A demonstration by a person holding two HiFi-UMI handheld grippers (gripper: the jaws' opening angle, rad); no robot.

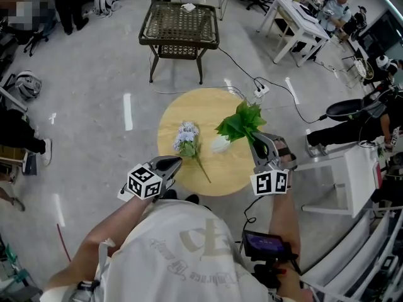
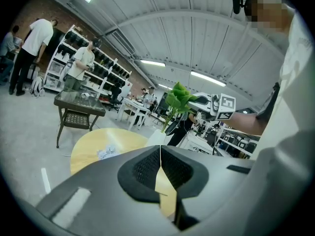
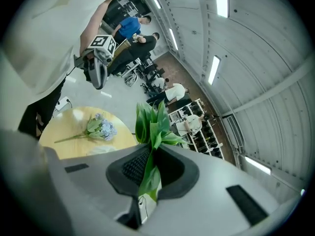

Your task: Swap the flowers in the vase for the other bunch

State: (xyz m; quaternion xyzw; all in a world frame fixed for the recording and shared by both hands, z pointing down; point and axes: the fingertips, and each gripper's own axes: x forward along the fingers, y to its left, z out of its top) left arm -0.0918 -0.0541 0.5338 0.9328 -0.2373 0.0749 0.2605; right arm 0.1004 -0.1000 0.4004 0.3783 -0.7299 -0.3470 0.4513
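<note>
Jaws of the right gripper point(image 3: 150, 173) pinch the green bunch point(image 1: 241, 123) over the white vase point(image 1: 220, 145) on the tabletop point(image 1: 176, 115). The left gripper point(image 2: 160, 166) is closed and empty. Best lift straight up, keeping clear of the blue flowers point(image 1: 187, 137).

The round worktop point(image 1: 220, 175) was pale yellow wood with a faint grain. On it were a bunch of pale blue-lilac flowers point(image 1: 187, 137), with green leaves and a thin green stem, and a white vase point(image 1: 220, 145). Over the worktop's right side, the leafy bunch point(image 1: 242, 123) was bright green, darker in its folds. The left tongs point(image 1: 173, 163) and the right tongs point(image 1: 257, 142) were grey with black ribbed inner faces. Each bore a cube point(image 1: 144, 182) patterned in black-and-white square markers. Around the worktop the floor point(image 1: 94, 106) was glossy light grey with short white stripes. Beyond the worktop stood a dark brown wicker table point(image 1: 179, 25).
</note>
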